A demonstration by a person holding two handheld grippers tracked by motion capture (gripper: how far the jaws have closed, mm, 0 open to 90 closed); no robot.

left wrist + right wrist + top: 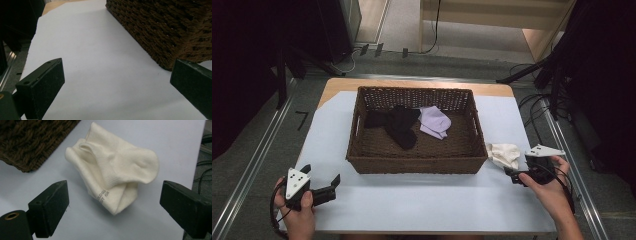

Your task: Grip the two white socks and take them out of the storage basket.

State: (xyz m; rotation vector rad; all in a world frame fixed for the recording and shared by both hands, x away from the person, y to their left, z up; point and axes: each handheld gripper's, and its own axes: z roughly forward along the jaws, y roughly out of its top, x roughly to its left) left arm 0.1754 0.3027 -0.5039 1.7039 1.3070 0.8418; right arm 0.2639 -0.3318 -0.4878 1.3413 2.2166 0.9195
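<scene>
**White sock dead ahead of the right tool**

The right tool (113, 207) is held wide, empty. The white sock (115, 173) lies crumpled on the table (422, 195) just ahead, between its jaws, beside the basket (417, 164). The left tool (323, 186), also wide, is well apart.

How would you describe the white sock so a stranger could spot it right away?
Find the brown wicker basket mid-table. Just outside its near right corner lies the white sock on the white table cover. It is cream-coloured; the other socks are inside the basket.
</scene>
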